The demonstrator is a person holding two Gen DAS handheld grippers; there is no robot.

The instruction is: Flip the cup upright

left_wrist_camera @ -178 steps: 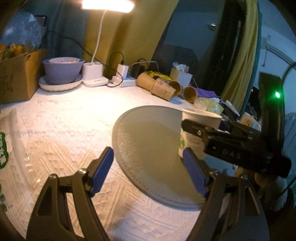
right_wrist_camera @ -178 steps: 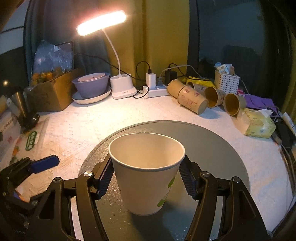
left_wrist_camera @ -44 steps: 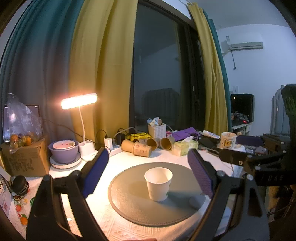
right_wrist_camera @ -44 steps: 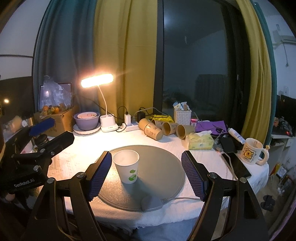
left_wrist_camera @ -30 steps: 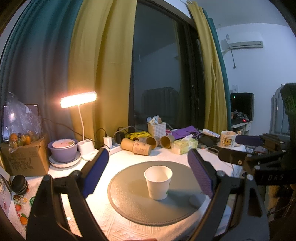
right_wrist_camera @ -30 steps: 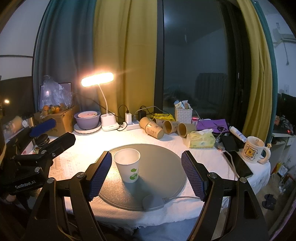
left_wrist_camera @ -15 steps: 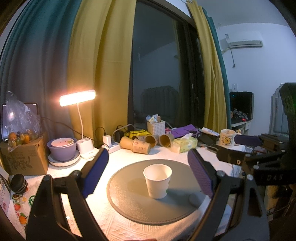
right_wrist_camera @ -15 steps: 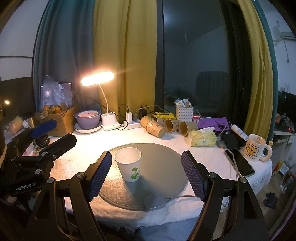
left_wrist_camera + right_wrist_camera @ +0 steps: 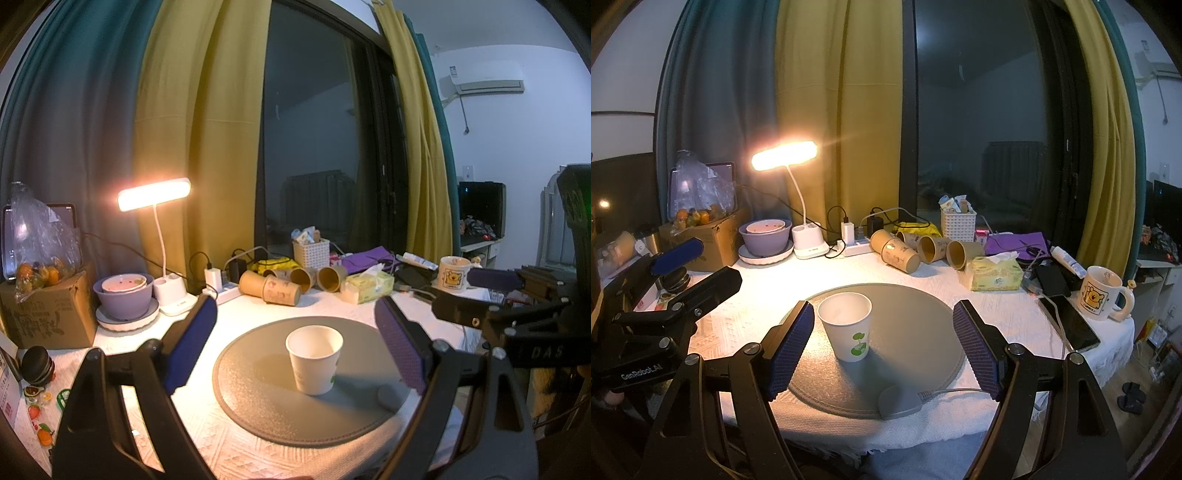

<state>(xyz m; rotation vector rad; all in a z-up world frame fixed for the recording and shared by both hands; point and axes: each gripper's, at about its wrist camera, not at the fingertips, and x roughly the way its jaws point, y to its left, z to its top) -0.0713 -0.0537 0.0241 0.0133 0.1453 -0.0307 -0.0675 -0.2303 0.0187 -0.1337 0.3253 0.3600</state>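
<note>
Standing mouth-up on the round grey mat [image 9: 916, 306], the white paper cup [image 9: 847, 328] with its green leaf print already looks the way the task wants it: rim level, base flat, nothing touching it. It sits a little left of the mat's middle in the right wrist view, and the mat itself lies on the white textured cloth of the surface [image 9: 746, 310], presumably as a fixed work spot that keeps the cup away from the clutter behind.

Both tools are held back from the surface edge and apart from the cup. The right gripper [image 9: 882, 350] has its jaws spread wide, one blue pad on each side of the cup in the picture but well short of it, holding nothing. The left gripper [image 9: 295, 350] shows the same in its own view: jaws wide apart, empty, the cup [image 9: 314, 363] framed between them at a distance. From this I judge the flip to be finished, with both tools in a parked pose rather than an approach.

Along the far side, a lit desk lamp [image 9: 785, 157] throws warm light across the cloth, and several brown paper cups [image 9: 908, 251] lie on their sides near a tissue box [image 9: 993, 275]. Whether those fallen cups are further targets I cannot say. A grey puck with a cable [image 9: 899, 400] rests at the mat's near edge; its purpose is hard to make out from here.
</note>
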